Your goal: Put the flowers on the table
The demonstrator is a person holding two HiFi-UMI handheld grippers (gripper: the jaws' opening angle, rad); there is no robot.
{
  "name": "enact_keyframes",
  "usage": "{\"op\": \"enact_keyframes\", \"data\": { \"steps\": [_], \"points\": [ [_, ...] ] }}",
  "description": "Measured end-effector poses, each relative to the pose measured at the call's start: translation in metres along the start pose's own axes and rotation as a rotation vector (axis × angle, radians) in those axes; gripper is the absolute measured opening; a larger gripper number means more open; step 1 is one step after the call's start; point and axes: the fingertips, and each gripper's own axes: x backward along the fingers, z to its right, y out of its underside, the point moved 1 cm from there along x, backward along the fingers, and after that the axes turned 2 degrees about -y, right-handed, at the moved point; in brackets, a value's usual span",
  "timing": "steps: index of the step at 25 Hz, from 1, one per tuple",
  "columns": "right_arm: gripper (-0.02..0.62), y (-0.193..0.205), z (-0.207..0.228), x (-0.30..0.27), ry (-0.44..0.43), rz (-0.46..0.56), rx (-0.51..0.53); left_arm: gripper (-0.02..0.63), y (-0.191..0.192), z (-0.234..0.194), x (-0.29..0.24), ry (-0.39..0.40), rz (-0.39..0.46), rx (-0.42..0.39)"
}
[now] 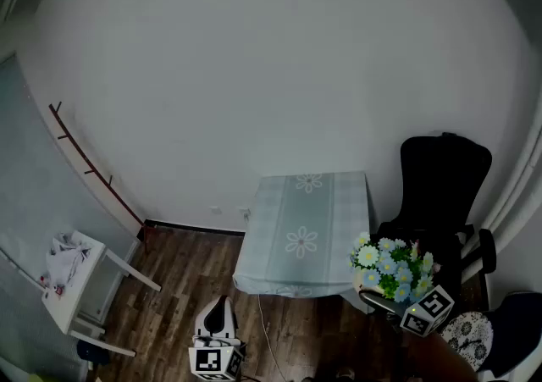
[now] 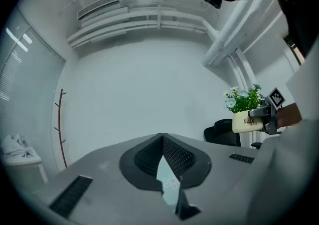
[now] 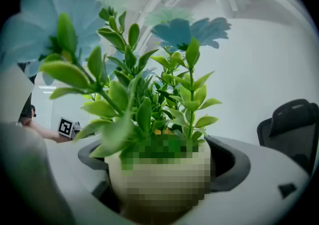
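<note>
The flowers, white and pale-blue daisies with green leaves (image 1: 391,267) in a cream pot, hang in the air just right of the table's near right corner. My right gripper (image 1: 383,297) is shut on the pot. In the right gripper view the pot (image 3: 159,181) fills the space between the jaws, and the leaves (image 3: 149,94) block most of the view. The left gripper view shows the pot (image 2: 245,121) held level at the right. The table (image 1: 279,262) has a pale-blue checked cloth with flower prints. My left gripper (image 1: 217,321) is low over the floor, jaws together and holding nothing (image 2: 162,141).
A black office chair (image 1: 442,190) stands right of the table, behind the flowers. A patterned cushion (image 1: 467,334) lies at the lower right. A small white stand with cloth on it (image 1: 72,274) is at the left, and a thin wooden coat rack (image 1: 85,164) leans on the wall.
</note>
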Motion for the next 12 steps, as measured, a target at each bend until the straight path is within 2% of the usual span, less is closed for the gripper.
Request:
{"op": "enact_keyframes", "data": {
  "steps": [12],
  "points": [
    [0.549,0.009,0.01,-0.005,0.006,-0.019,0.044,0.005,0.02,0.022,-0.022,0.01,-0.028,-0.03]
  ]
}}
